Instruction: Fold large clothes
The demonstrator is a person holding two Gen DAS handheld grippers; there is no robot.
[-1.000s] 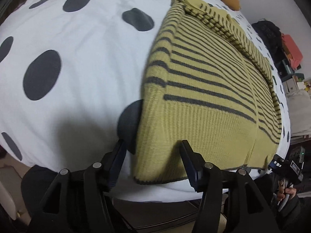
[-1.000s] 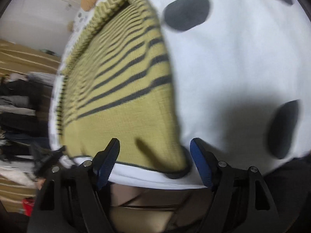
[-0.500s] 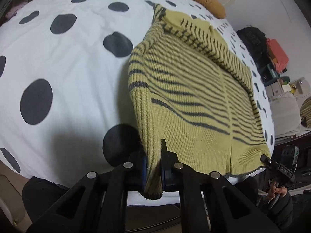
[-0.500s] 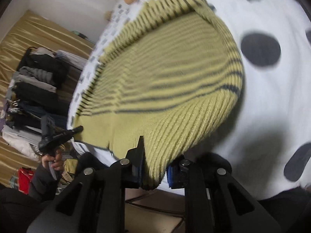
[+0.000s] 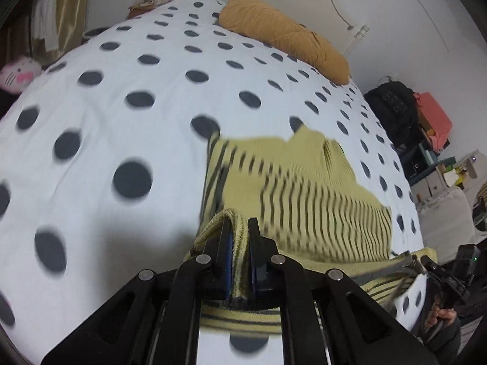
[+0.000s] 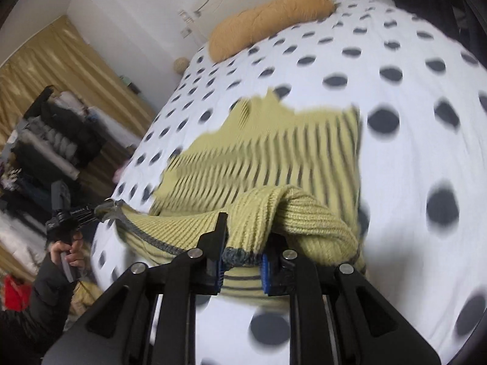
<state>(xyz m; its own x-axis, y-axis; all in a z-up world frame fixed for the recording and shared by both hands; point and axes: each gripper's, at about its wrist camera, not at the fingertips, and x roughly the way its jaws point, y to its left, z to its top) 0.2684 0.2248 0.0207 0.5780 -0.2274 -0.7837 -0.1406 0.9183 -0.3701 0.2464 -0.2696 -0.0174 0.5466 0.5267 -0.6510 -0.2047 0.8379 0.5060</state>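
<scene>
A yellow-green knit sweater (image 5: 304, 188) with dark stripes lies on a white bed cover with dark dots (image 5: 121, 115). Its near hem is lifted and carried over the body towards the collar end. My left gripper (image 5: 239, 234) is shut on the hem's left corner, with the ribbed edge pinched between the blue pads. My right gripper (image 6: 243, 243) is shut on the other corner of the sweater (image 6: 274, 152), where thick knit bunches over its right finger. The hem stretches taut between the two. Each view shows the other gripper at its edge, held in a hand (image 6: 65, 251).
An orange pillow (image 5: 283, 36) lies by the white headboard at the bed's far end. A pink cat plush (image 5: 18, 73) sits off the bed's left side. A black backpack (image 5: 392, 106) and shelves stand on the right. A clothes rack (image 6: 45, 140) stands by gold curtains.
Both grippers went from open around the hem to shut on it. They then rose and carried it forward over the sweater, so the garment now doubles over itself.
</scene>
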